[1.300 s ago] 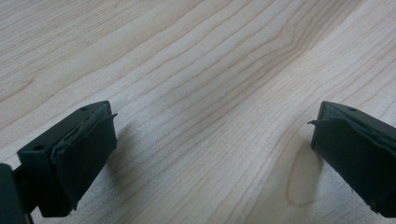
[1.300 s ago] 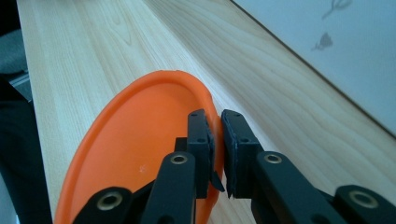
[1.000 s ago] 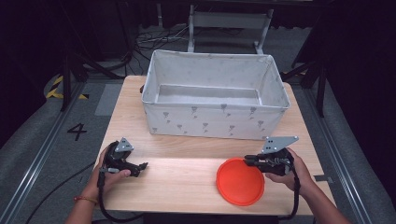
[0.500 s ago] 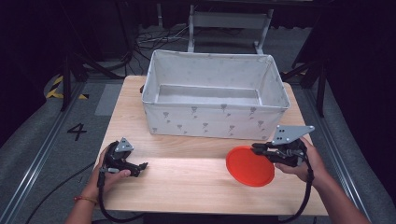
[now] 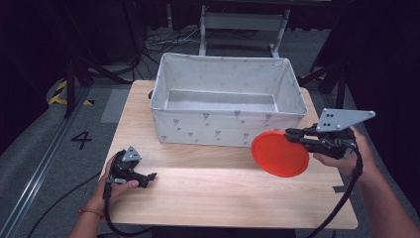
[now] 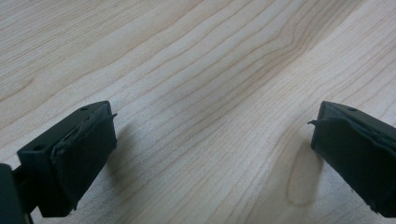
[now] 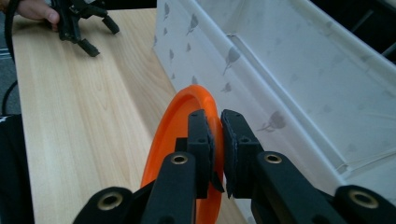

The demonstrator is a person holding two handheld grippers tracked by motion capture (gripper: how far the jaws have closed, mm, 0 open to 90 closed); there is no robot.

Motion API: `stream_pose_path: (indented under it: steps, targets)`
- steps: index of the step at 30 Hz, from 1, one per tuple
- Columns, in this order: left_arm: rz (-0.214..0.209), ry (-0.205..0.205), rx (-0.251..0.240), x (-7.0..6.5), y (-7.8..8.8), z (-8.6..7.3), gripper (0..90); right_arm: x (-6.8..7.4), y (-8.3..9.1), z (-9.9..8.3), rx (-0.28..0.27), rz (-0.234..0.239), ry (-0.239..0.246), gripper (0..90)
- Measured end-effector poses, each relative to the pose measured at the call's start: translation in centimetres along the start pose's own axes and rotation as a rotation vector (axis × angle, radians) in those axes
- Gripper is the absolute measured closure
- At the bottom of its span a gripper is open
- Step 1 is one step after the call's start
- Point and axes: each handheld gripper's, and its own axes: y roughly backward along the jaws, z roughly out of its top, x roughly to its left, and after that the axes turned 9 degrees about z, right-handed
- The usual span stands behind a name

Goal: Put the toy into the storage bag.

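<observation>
At the near left of the table the left gripper rests low over the bare wood, a hand around it; its own view shows the two jaws spread wide with only wood grain between them, so it holds nothing and has kept its place over the last second. In the middle, at the far side, stands the white cloth bin, open at the top, with nothing visible inside. Just right of its near wall hangs the orange plate; a second ago it lay flat on the table at the near right, and now it is lifted and tilted on edge, close to the bin's near right corner. The right gripper pinches the plate's rim, jaws pressed onto the thin edge, as its own view shows plainly; the right hand carries it above the table. The rise and the drift toward the bin suggest the plate is bound for the bin; it must yet clear the near wall before any release.
</observation>
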Motion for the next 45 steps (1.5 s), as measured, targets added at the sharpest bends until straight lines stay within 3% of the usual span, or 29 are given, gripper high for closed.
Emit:
stream_pose_path:
  steps: [9, 24, 34, 45]
  targets:
    - [0.0, 0.001, 0.0, 0.0, 0.0, 0.0, 0.4, -0.9, 1.1, 2.6, -0.011, -0.029, 0.039, 82.6]
    - [-0.002, -0.001, 0.001, 0.0, 0.0, 0.0, 0.4, -3.2, 1.4, 6.1, -0.033, -0.054, 0.052, 82.6]
    - [-0.004, 0.0, 0.001, 0.0, 0.0, 0.0, 0.4, -5.9, 1.1, 8.2, -0.035, -0.083, 0.03, 82.6]
    - [-0.007, -0.001, 0.0, 0.1, 0.0, 0.0, 0.2, -8.0, 0.3, 10.7, -0.012, -0.098, 0.049, 82.6]
